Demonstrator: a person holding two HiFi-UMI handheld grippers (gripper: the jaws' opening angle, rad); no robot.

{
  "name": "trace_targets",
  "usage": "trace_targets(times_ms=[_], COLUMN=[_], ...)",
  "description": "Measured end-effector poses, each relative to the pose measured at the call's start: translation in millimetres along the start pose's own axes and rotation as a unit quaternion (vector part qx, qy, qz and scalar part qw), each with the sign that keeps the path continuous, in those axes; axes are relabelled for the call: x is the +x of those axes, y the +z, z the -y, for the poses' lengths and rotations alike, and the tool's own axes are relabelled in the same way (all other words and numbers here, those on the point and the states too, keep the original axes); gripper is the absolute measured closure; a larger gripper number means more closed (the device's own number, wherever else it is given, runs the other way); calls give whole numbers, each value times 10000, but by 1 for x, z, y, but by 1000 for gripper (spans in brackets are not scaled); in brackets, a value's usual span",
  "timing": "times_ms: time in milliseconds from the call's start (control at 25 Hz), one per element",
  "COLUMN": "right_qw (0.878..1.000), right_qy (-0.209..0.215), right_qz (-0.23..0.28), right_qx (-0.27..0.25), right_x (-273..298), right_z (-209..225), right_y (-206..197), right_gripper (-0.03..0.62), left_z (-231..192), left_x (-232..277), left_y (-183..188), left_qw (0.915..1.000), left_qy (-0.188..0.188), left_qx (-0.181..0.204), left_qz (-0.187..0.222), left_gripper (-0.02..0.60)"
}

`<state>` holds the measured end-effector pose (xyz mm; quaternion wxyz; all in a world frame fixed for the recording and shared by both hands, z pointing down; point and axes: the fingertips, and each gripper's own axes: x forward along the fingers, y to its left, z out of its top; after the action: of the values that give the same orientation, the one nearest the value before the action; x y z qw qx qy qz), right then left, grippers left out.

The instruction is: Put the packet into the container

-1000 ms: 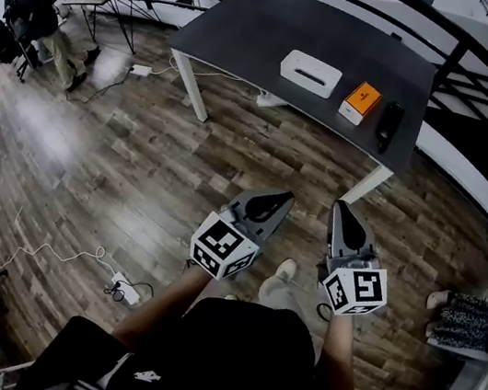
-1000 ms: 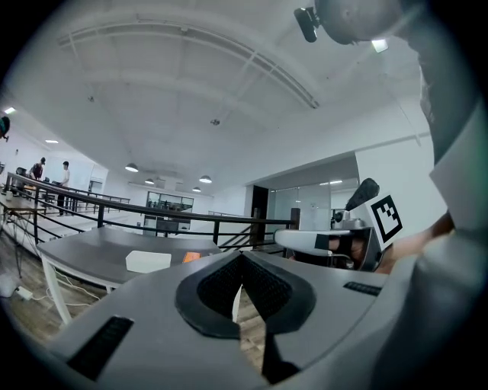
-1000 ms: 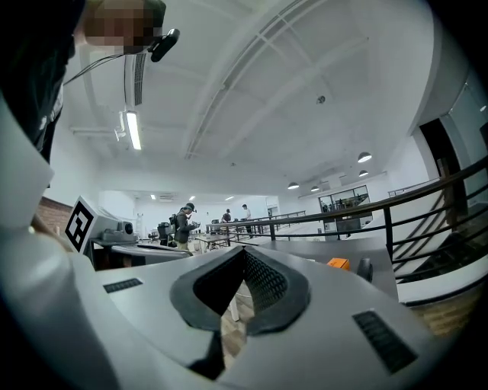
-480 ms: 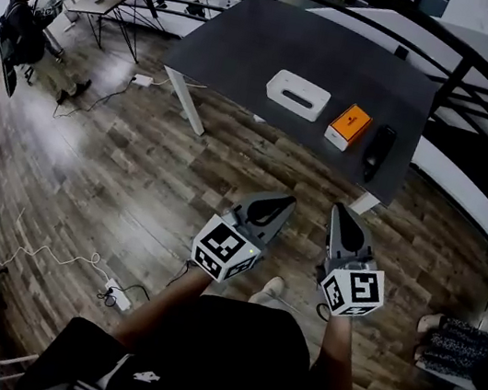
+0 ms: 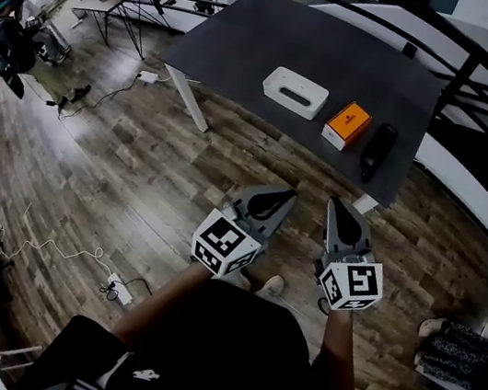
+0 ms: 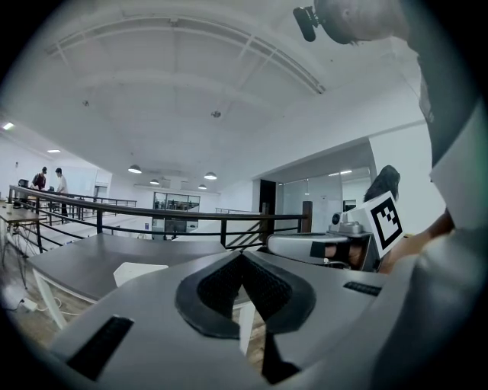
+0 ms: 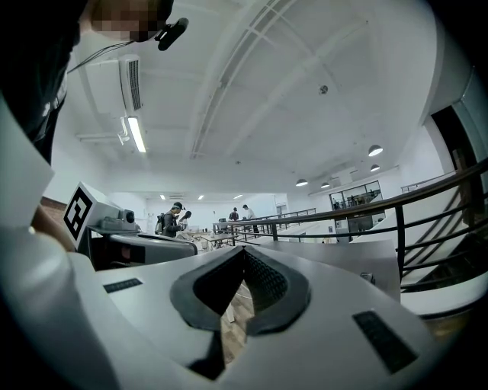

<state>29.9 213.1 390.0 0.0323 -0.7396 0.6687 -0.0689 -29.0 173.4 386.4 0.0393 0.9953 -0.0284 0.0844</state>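
An orange packet (image 5: 348,126) lies on the dark grey table (image 5: 252,41), to the right of a white rectangular container (image 5: 294,92). Both grippers hang over the wooden floor, well short of the table. My left gripper (image 5: 283,196) is shut with nothing in it, its tips meeting in the left gripper view (image 6: 242,255). My right gripper (image 5: 336,206) is also shut and empty, seen in the right gripper view (image 7: 244,251). The container (image 6: 139,273) shows low and white past the left jaws.
A black elongated object (image 5: 378,151) lies on the table right of the packet. White table legs (image 5: 191,96) stand ahead. A black railing (image 5: 475,53) runs behind the table. A power strip with cable (image 5: 120,287) lies on the floor at left. People stand far left (image 5: 12,27).
The table, container and packet have come slightly closer and shifted in the head view as the person steps forward. Both grippers stay shut and side by side.
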Motion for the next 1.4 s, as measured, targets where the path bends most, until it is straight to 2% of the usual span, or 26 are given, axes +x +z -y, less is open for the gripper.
trace_targets(times_ms=[360,760,1400], right_qw=[9999,9997,9981], right_qy=[59,-115,-581], right_qz=[-119,-193,-225], right_qx=[82,72,-13], right_x=[19,60,153], right_z=[14,50,92], right_y=[-7,-5,13], right_gripper=[591,591,591], left_z=[-19,-55,-150], left_x=[14,61,120], left_y=[-5,1,28], left_qw=[9999,9996,9981], left_qy=[120,-93,-502], left_qx=[-116,-251,-289], left_qz=[-14,21,202], left_gripper=[577,577,577])
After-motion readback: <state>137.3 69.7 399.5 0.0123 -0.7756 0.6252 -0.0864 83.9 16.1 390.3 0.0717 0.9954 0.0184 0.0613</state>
